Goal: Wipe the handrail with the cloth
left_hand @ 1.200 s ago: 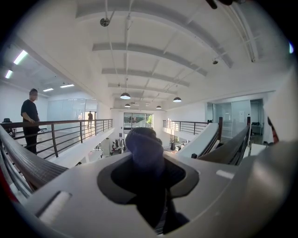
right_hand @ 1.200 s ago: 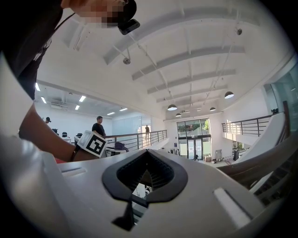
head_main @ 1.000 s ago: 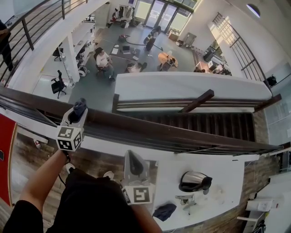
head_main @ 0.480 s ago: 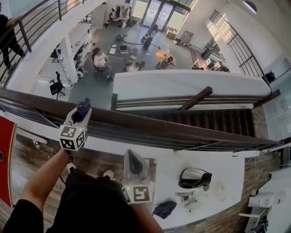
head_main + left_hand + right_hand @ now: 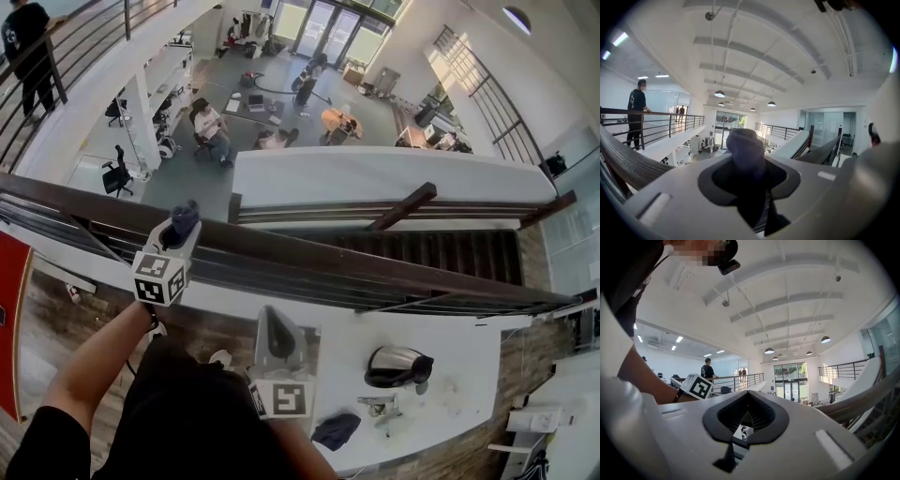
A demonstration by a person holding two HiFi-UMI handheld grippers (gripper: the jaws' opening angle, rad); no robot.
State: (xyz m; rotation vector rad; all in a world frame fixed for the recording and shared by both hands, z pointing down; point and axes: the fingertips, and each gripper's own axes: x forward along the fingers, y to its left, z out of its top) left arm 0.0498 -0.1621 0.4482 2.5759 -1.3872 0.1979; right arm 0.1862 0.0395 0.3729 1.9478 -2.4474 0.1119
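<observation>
The cloth (image 5: 185,217), a dark wad, sits clenched in the left tool (image 5: 178,234) and presses on the top of the handrail (image 5: 356,262). In the left gripper view the wad bulges out past the tool's tip. The handrail is a dark brown wooden band that runs from the left edge down to the right, with thin dark rails beneath it. The right tool (image 5: 270,323) is held back from the handrail, near the person's body, its jaws closed together on nothing.

Past the handrail a staircase (image 5: 422,253) with dark treads descends beside a white wall. Below it lies a white bench (image 5: 450,394) bearing a shiny rounded metal object (image 5: 398,367). Farther down is an open hall with desks, office chairs and seated people, and glass doors (image 5: 328,28) at the far end. A person in dark clothes (image 5: 26,47) stands on a railed walkway at upper left.
</observation>
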